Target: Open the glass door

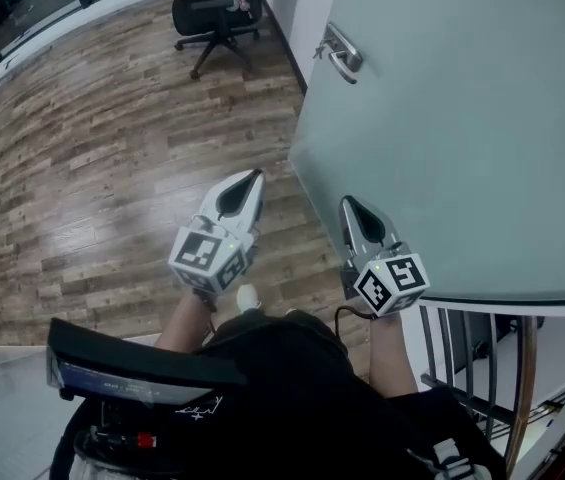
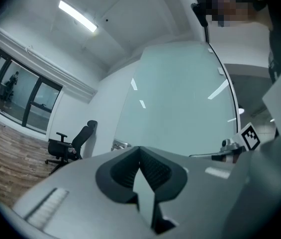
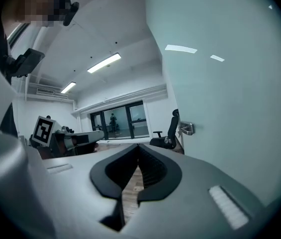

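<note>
Tongs closed and empty on both sides: right tongs sit just beside the frosted glass door, whose lever handle lies well ahead at twelve o'clock, farther from left tongs.

An office: black swivel chair on wood-plank floor, frosted glass door, ceiling strip lights

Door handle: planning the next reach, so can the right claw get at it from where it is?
Probably yes: the right claw is beside the glass door, with nothing between it and the door handle; it is shut, though.
</note>
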